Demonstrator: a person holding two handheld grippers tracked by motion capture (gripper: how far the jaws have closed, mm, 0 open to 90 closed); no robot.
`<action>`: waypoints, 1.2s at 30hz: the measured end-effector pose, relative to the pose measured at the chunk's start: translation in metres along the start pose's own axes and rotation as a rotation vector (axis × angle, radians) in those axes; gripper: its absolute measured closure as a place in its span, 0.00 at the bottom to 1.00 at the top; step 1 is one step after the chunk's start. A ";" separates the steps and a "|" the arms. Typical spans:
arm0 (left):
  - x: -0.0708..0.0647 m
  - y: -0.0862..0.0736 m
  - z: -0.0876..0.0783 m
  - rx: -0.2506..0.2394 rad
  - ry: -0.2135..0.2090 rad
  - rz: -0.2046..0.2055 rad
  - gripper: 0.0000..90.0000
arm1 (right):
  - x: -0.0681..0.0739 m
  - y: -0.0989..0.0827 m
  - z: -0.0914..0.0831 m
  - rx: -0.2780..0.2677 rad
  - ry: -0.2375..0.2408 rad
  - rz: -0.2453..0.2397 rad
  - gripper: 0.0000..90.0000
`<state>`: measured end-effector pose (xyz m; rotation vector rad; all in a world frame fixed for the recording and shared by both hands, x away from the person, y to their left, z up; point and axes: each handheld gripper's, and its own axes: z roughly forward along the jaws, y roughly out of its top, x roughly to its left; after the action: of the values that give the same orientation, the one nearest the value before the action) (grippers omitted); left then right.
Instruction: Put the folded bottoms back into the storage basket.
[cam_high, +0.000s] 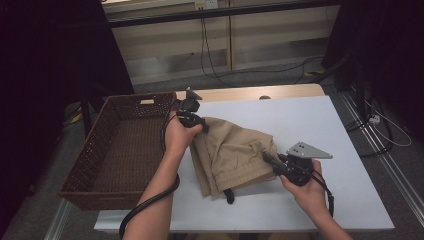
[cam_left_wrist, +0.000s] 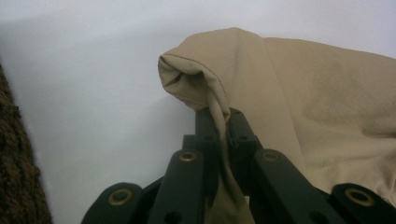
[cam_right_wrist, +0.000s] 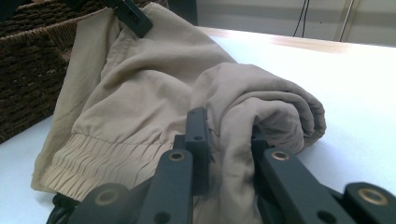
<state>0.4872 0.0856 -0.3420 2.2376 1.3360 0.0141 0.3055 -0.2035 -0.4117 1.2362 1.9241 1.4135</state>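
Observation:
A folded pair of tan shorts (cam_high: 231, 156) with an elastic waistband and a dark drawstring lies on the white table (cam_high: 300, 125). My left gripper (cam_high: 202, 123) is at the garment's far left corner, shut on a pinch of the tan fabric (cam_left_wrist: 205, 88), which runs down between its black jaws. My right gripper (cam_high: 266, 158) is at the right side of the shorts, shut on a thick fold of the cloth (cam_right_wrist: 252, 107). In the right gripper view the left gripper (cam_right_wrist: 133, 18) shows at the top, clamped on the far edge of the shorts (cam_right_wrist: 140, 93).
A dark brown wicker basket (cam_high: 97, 145) stands at the left, hard against the table's edge; its side (cam_right_wrist: 28, 60) shows behind the shorts. Bare white tabletop lies to the right and front. Cables trail on the floor beyond the table.

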 end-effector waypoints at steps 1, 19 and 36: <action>0.000 0.001 -0.001 0.000 0.004 0.007 0.95 | 0.000 0.001 0.000 -0.002 0.000 0.002 0.89; 0.005 0.007 -0.024 0.010 -0.016 -0.016 0.96 | 0.011 0.013 0.000 -0.040 0.012 -0.005 0.89; 0.009 0.019 -0.053 0.038 -0.030 -0.027 0.96 | 0.022 0.034 0.001 -0.082 0.025 -0.029 0.89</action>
<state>0.4931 0.1089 -0.2904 2.2415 1.3616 -0.0544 0.3089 -0.1821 -0.3774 1.1542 1.8735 1.4840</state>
